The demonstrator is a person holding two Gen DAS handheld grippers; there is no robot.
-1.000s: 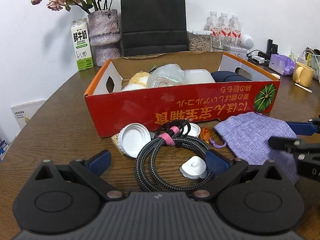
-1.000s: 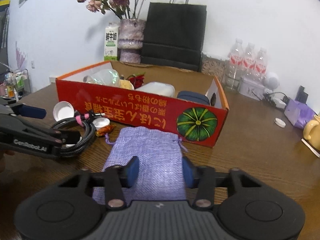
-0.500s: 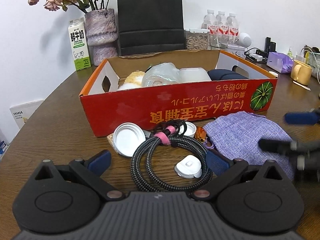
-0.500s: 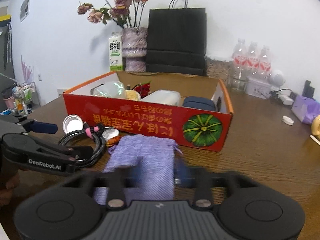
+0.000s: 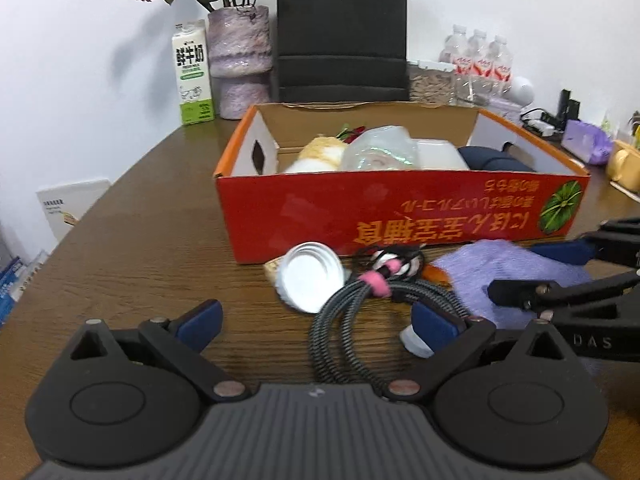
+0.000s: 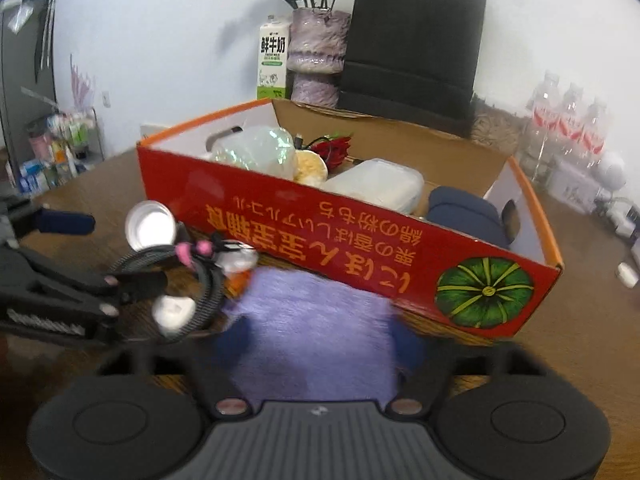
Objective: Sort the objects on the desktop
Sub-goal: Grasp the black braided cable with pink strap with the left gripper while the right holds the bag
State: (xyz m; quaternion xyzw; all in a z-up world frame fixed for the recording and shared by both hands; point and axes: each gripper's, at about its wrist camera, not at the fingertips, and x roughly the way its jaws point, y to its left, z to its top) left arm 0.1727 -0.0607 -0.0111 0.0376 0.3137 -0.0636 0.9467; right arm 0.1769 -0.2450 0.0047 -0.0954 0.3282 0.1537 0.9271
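Purple pouch [image 6: 316,332] is straddled on the table by the open right gripper [image 6: 320,340], while cable [image 5: 360,312] and lid [image 5: 310,276] remain unsorted before the part-filled red box [image 5: 400,212], the left gripper [image 5: 316,320] also spread.

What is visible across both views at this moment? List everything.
Red cardboard box: 1, red and orange, table centre, holding items.
Purple woven pouch: 1, lilac, before the box, between the right fingers.
Black braided cable: 1, pink tie, before the box.
White round lid: 1, beside the cable.
Milk carton: 1, white and green, by the wall.
Black paper bag: 1, behind the box.
Water bottles: 3, clear, back right.
Left hand-held gripper: open.
Right hand-held gripper: open, blurred.
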